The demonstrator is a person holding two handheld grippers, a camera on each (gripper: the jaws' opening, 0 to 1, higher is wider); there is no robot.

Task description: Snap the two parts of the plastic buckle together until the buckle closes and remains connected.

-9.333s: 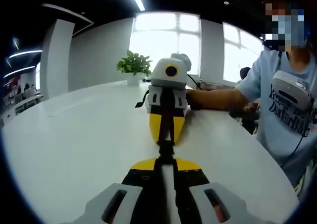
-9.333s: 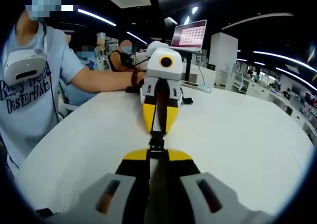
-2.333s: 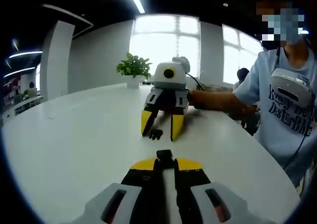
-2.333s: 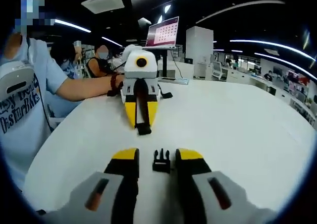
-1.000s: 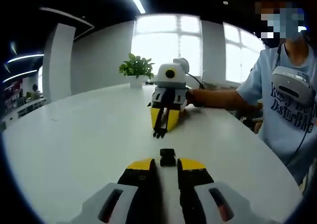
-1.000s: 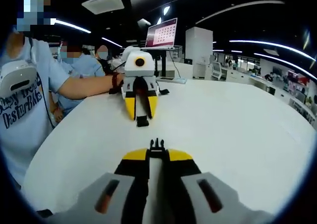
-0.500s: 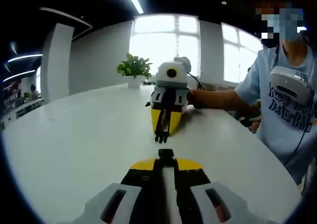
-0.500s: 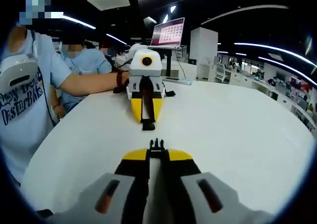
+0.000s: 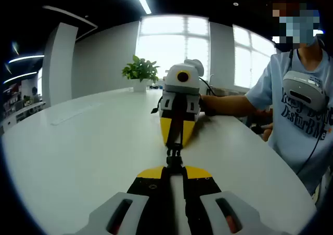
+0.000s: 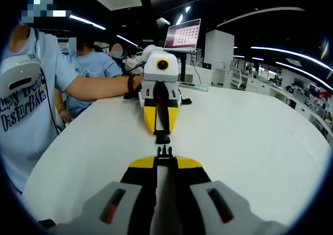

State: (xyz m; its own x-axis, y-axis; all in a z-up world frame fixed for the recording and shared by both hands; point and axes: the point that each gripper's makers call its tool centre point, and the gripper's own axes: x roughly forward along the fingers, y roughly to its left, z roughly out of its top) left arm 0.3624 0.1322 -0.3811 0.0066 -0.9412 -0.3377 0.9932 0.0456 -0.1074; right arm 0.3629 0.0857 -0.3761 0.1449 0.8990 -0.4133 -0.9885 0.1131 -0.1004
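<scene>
Buckle halves are lining up nose to nose over the white table (image 9: 78, 157): my left gripper (image 9: 175, 168) is pinching the socket half (image 9: 175, 161), my right gripper (image 10: 164, 159) is pinching the pronged half (image 10: 165, 151), a slight gap showing between them.
</scene>
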